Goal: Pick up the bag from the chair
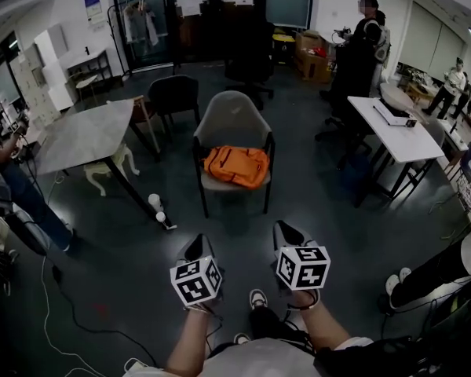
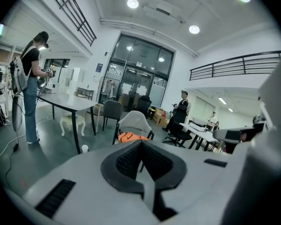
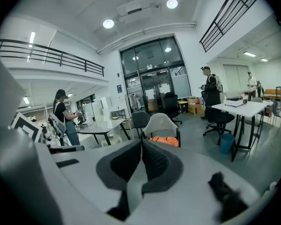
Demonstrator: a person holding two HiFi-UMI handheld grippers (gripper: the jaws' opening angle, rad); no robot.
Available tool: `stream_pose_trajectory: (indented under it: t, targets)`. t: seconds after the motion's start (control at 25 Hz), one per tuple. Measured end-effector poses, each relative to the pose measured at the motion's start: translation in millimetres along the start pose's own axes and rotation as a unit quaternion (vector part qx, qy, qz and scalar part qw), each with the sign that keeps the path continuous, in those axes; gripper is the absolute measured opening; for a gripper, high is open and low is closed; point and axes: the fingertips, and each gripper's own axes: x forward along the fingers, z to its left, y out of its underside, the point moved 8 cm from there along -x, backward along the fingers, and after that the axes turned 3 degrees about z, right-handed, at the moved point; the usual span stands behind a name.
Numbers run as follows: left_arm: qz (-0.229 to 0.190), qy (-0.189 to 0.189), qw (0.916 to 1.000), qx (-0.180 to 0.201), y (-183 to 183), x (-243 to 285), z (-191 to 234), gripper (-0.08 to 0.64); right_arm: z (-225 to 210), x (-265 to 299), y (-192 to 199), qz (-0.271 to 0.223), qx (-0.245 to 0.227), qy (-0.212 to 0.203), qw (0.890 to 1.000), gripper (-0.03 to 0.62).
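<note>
An orange bag point(image 1: 236, 166) lies flat on the seat of a grey chair point(image 1: 232, 118) in the middle of the room. The bag point(image 2: 130, 137) shows small and far off in the left gripper view, and the bag point(image 3: 164, 141) is just as distant in the right gripper view. My left gripper point(image 1: 195, 249) and right gripper point(image 1: 286, 234) hover side by side over the dark floor, well short of the chair, both pointing toward it. Each has its jaws shut with nothing between them.
A marble-topped table point(image 1: 84, 137) stands left of the chair, a dark chair point(image 1: 173, 94) behind it, a white desk point(image 1: 394, 127) to the right. People stand at the left edge and at the back right. A small white stand point(image 1: 161, 213) and cables point(image 1: 55, 297) lie on the floor.
</note>
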Motion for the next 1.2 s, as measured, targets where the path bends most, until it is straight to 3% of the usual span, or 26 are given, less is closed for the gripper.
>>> stream_pose_trajectory:
  t: [1.2]
  targets:
    - [0.003,-0.042,0.9990,0.011,-88,202,-25,0.008,-102,203,-87,0.032,0.007,-0.059,0.998,0.034]
